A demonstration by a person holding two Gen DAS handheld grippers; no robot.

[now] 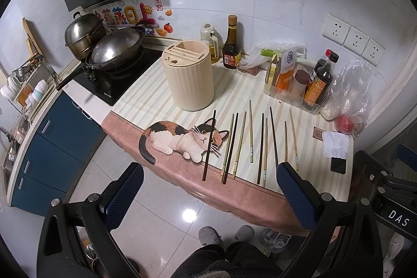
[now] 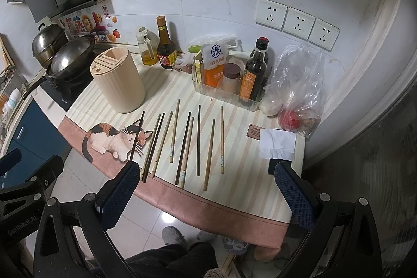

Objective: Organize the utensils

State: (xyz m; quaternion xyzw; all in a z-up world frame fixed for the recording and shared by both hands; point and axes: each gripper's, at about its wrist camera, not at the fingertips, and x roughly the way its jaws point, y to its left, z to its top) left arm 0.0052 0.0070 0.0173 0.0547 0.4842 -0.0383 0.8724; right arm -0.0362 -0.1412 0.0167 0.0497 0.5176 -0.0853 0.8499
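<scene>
Wooden chopsticks (image 1: 250, 132) lie in a loose row on the striped mat near the front edge of your counter (image 1: 182, 100), ten as far as you can count, some dark and some pale, all pointing roughly from front to back. The leftmost dark one (image 1: 209, 145) crosses the head of the cat picture (image 1: 179, 140) printed on the mat. In the right wrist view its near end is hidden behind your left-hand pad.

Behind them, toward the counter's left edge, stands the beige ribbed utensil holder (image 1: 189, 74), upright, slotted top open, apart from the chopsticks.

Your left tongs (image 1: 209, 171) hang spread wide, holding nothing, in front of the counter's front edge. Your right tongs (image 2: 207, 171) are likewise spread and empty.

At the back right corner a clear bin (image 2: 226, 95) holds bottles and packets; their labels are too small to read. A plastic bag (image 2: 297, 85) beside it veils something red. A dark phone-like slab (image 2: 275, 167) near the front right corner is partly hidden behind your right tongs.
</scene>
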